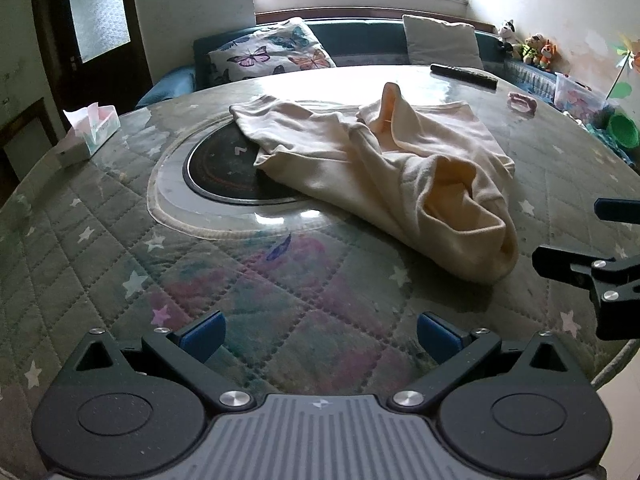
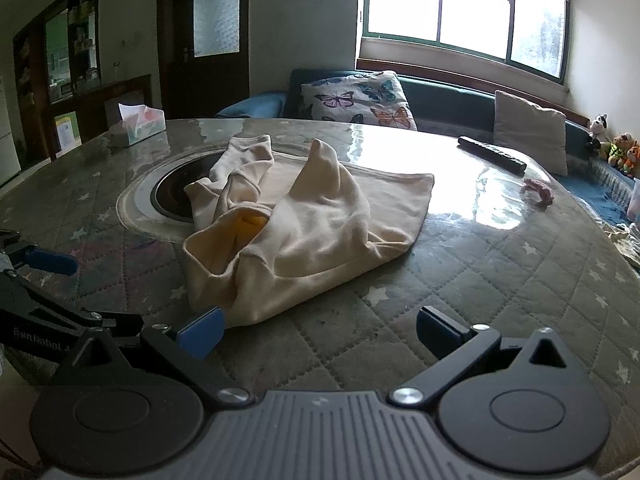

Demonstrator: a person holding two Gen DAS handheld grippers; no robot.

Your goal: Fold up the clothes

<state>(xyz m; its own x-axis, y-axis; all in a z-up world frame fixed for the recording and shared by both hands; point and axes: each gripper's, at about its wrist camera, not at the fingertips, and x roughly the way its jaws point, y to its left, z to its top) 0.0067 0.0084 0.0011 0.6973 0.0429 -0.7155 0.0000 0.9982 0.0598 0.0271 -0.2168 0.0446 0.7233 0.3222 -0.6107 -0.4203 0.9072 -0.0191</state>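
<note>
A cream garment [image 1: 360,160] lies crumpled on the round quilted table [image 1: 120,240], partly over a dark round cooktop [image 1: 216,168]. It also shows in the right wrist view [image 2: 304,224], its near edge just ahead of the right gripper's left finger. My left gripper [image 1: 320,338] is open and empty over bare table, short of the garment. My right gripper [image 2: 320,332] is open and empty at the garment's near edge. The right gripper also shows at the right edge of the left wrist view [image 1: 576,240]. The left gripper's fingers [image 2: 52,260] show at the left of the right wrist view.
A tissue box [image 1: 94,128] stands at the table's left. A black remote [image 1: 464,74] and a small pink item [image 1: 522,102] lie at the far right. A sofa with a butterfly pillow [image 1: 272,54] is behind the table. Toys [image 1: 536,50] and bins are at the right.
</note>
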